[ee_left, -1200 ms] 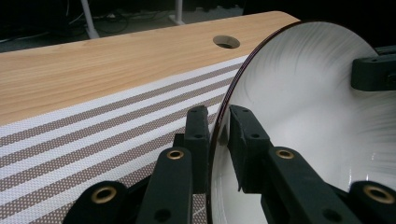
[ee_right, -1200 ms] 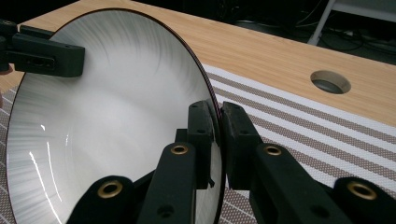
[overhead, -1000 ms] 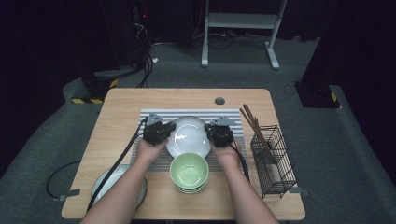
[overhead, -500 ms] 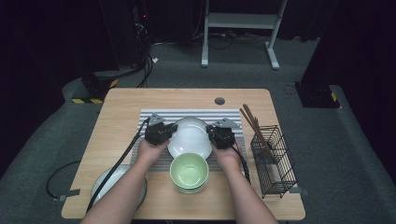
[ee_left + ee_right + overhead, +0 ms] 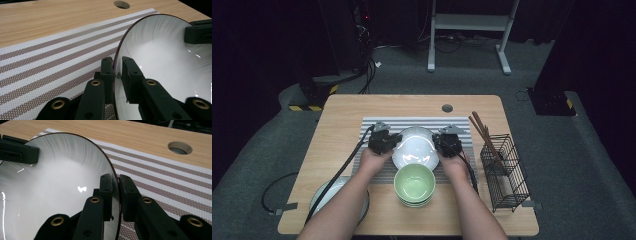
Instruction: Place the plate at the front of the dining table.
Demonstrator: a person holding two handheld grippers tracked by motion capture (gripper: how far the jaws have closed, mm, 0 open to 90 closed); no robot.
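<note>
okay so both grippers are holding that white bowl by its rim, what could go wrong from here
1. Each gripper pinches only the thin rim of the white bowl: left gripper, right gripper. The glossy rim could slip out.
2. The green bowls are stacked just in front of it; a low or tilted carry might knock them.
3. If the two hands move unevenly, the bowl could twist in the jaws and drop onto the striped mat.

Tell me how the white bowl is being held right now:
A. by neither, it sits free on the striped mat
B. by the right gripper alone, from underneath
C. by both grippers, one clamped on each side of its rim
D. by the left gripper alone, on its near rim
C: the left gripper and the right gripper each pinch the rim of the white bowl from opposite sides, over the striped mat.
</note>
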